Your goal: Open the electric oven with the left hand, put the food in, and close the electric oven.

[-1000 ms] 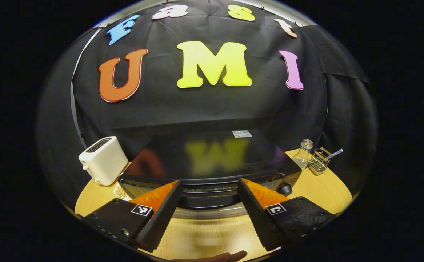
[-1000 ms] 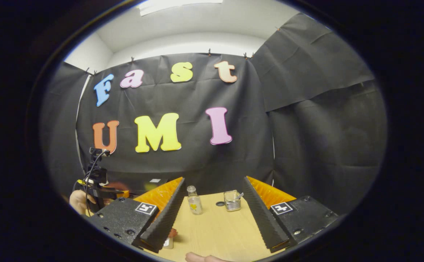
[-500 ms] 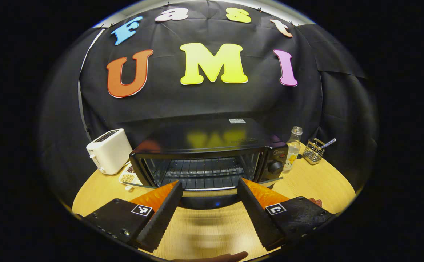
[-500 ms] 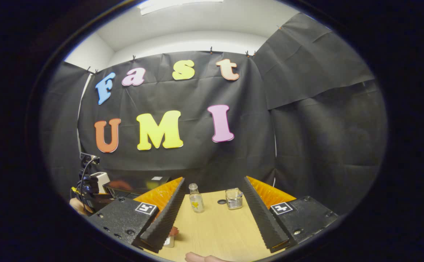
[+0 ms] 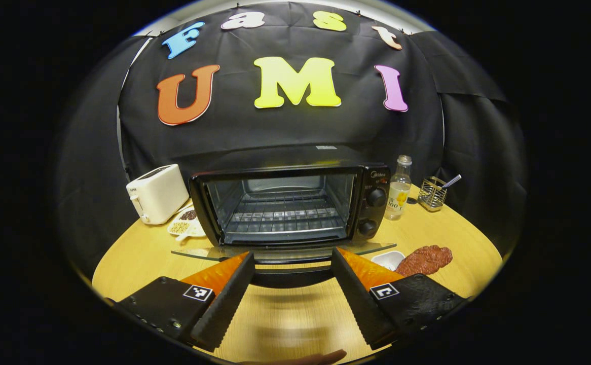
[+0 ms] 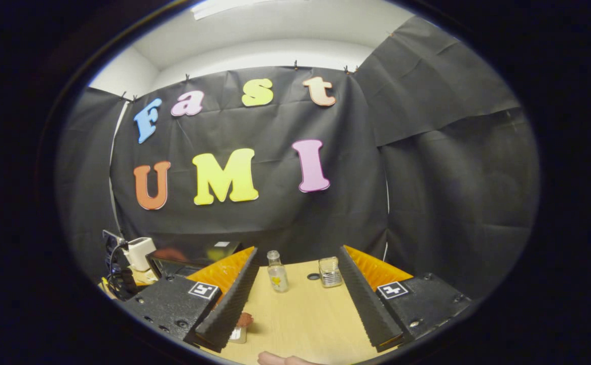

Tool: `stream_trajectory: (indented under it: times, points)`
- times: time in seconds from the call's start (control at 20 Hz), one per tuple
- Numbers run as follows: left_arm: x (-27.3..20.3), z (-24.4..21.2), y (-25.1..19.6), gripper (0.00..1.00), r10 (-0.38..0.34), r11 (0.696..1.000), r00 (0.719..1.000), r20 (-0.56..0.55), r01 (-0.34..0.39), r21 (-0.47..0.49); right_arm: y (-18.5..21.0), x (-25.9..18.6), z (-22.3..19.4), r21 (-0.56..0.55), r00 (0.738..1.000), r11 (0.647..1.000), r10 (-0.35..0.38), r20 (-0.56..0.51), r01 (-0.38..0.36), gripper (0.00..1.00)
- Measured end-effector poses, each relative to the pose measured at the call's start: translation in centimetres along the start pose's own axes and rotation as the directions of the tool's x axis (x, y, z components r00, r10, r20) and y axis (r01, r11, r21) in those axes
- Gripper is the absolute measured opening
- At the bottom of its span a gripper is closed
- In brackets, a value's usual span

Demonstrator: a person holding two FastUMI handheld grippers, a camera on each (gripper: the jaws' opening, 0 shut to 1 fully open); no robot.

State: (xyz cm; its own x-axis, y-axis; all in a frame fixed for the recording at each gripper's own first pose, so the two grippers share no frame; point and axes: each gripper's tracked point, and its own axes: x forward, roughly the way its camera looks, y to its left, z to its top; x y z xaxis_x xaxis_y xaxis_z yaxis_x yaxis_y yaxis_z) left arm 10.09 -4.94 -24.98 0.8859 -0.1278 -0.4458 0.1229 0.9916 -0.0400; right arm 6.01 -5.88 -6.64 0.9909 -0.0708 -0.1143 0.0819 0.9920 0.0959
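Observation:
The black electric oven (image 5: pixel 295 203) stands mid-table with its glass door (image 5: pixel 283 250) folded down flat and its wire rack bare. The door's dark handle (image 5: pixel 285 276) lies between the spread fingers of my left gripper (image 5: pixel 291 258), which is open and does not press on it. A reddish-brown piece of food (image 5: pixel 423 258) lies on the table right of the door, beside a small white dish (image 5: pixel 389 258). My right gripper (image 6: pixel 298 253) is open over bare table, right of the oven (image 6: pixel 174 263), holding nothing.
A white toaster (image 5: pixel 156 192) and a small dish of seeds (image 5: pixel 184 226) sit left of the oven. A glass bottle (image 5: pixel 398 187) and a wire holder (image 5: pixel 433 192) stand to its right. The round wooden table (image 5: pixel 285 324) has free room in front.
The oven door has swung from nearly shut down to flat. My left gripper has drawn back and lower from the oven, still open. The right gripper has barely moved.

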Motion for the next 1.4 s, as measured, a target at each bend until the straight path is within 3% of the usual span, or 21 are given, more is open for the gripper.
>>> stream_trajectory:
  times: [0.5,0.8,0.95,1.15,1.4]
  points:
    - [-0.5,-5.6,-0.6,0.96,0.000,0.999,0.996,-0.094,0.003,0.039,0.5,1.1,-1.5,-0.004,0.999,1.000,0.009,-0.039,-0.009,0.99]
    - [0.1,-10.6,-1.0,0.97,-0.006,1.000,0.972,-0.235,0.010,0.017,0.5,1.5,-2.4,-0.007,0.998,1.000,0.003,-0.057,-0.003,0.99]
    - [0.2,-10.8,-1.2,0.97,-0.004,0.999,0.974,-0.226,0.014,0.044,0.6,1.6,-2.7,-0.007,0.998,1.000,0.005,-0.068,-0.005,0.99]
    - [0.1,-11.1,-0.1,0.96,0.059,0.994,0.973,-0.224,-0.037,0.098,0.8,1.8,-3.2,-0.006,0.996,1.000,0.010,-0.085,-0.011,0.99]
    - [-0.9,-9.2,-0.3,0.95,0.020,0.999,0.983,-0.182,-0.011,0.048,0.7,2.1,-4.0,-0.017,0.994,1.000,0.003,-0.107,-0.005,0.96]
